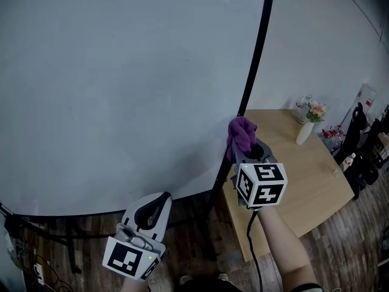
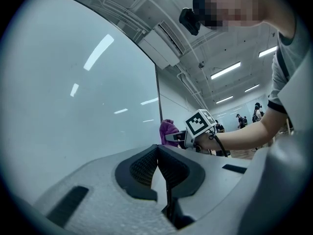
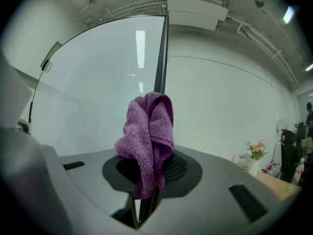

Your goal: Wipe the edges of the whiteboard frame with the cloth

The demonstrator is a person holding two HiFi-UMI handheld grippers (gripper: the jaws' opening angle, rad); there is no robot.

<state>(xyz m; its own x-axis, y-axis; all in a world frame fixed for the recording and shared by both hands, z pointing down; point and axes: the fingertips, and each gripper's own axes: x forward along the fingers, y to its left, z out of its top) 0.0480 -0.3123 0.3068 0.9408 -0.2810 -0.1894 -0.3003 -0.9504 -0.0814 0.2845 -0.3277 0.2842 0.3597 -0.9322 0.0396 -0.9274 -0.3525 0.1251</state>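
The right claw (image 3: 145, 195) is pinching the bunched purple microfibre cloth (image 3: 149, 131) at the thin black whiteboard frame (image 1: 254, 66), where the loose folds could be sliding off; the left claw (image 2: 159, 175) is idling closed, empty

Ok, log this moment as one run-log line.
right gripper: shut on purple cloth, at right edge of whiteboard frame, contact unclear | left gripper: shut, empty, held low

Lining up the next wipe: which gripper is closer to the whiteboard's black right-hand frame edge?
Right. The right gripper holds the purple cloth at the frame edge, low down; the left gripper sits well to its left, near the board's bottom edge.
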